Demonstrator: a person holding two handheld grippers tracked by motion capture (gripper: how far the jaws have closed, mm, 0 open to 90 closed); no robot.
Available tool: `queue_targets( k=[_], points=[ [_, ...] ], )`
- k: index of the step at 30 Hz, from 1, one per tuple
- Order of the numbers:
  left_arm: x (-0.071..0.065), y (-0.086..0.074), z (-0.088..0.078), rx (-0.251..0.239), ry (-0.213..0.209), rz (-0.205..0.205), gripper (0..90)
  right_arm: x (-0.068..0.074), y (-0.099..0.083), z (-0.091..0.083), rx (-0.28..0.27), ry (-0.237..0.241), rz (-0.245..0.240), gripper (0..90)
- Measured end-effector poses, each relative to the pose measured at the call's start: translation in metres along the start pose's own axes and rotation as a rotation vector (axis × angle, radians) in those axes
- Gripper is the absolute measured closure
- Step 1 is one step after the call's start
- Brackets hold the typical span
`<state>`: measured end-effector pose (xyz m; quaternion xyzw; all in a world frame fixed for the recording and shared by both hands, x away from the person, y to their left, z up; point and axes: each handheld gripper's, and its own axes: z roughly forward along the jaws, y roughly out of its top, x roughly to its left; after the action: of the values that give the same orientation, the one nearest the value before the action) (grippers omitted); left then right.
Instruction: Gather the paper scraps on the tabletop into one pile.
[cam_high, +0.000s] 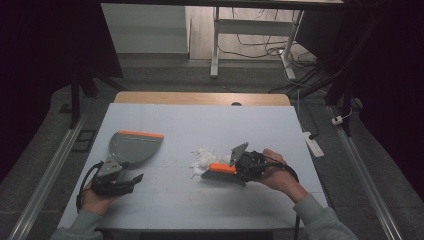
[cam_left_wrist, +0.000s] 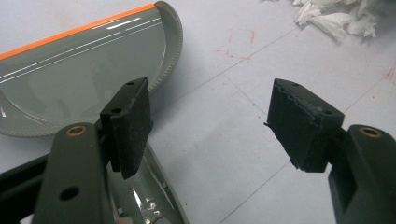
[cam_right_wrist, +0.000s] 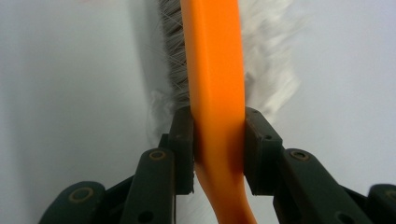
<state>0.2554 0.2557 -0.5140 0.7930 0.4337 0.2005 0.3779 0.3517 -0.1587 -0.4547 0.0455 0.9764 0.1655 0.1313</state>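
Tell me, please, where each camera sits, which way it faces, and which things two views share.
High view: above the person's side, looking forward and down on the table; both forearms, left gripper, right gripper.
Left gripper view: on that gripper, facing the dustpan; open jaws.
Right gripper view: jaws clamp the brush.
Shared: dustpan, brush, paper scraps.

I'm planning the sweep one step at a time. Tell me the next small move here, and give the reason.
Probably close the left gripper on the dustpan handle. Its fingers stand open over that handle without gripping it, so the pan lies loose. The right gripper is shut on the orange brush, whose bristles sit at the paper scraps; a sweep now could push the pan away.
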Motion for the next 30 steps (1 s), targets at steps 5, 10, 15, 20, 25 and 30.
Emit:
queue_targets(
  k=[5, 10, 15, 20, 25, 30],
  points=[
    [0.000, 0.000, 0.000, -0.003, 0.000, 0.003, 31.0, -0.005, 0.002, -0.006, -0.104, -0.044, 0.035, 68.1],
    [0.000, 0.000, 0.000, 0.000, -0.003, 0.006, 31.0, -0.002, -0.008, -0.038, -0.231, -0.065, 0.176, 68.1],
    [-0.001, 0.000, 0.000, -0.003, -0.003, 0.005, 31.0, -0.007, -0.024, -0.050, -0.183, -0.151, 0.401, 68.0],
    [-0.002, 0.001, -0.001, -0.005, -0.005, 0.009, 31.0, -0.022, -0.042, -0.033, -0.033, -0.182, 0.666, 68.1],
    [-0.001, 0.000, -0.001, -0.009, -0.009, 0.009, 31.1, -0.034, -0.039, -0.009, 0.016, -0.164, 0.759, 68.2],
    [-0.001, 0.000, -0.001, -0.008, -0.008, 0.010, 31.1, -0.035, -0.015, 0.004, -0.032, -0.100, 0.750, 68.2]
  ],
)
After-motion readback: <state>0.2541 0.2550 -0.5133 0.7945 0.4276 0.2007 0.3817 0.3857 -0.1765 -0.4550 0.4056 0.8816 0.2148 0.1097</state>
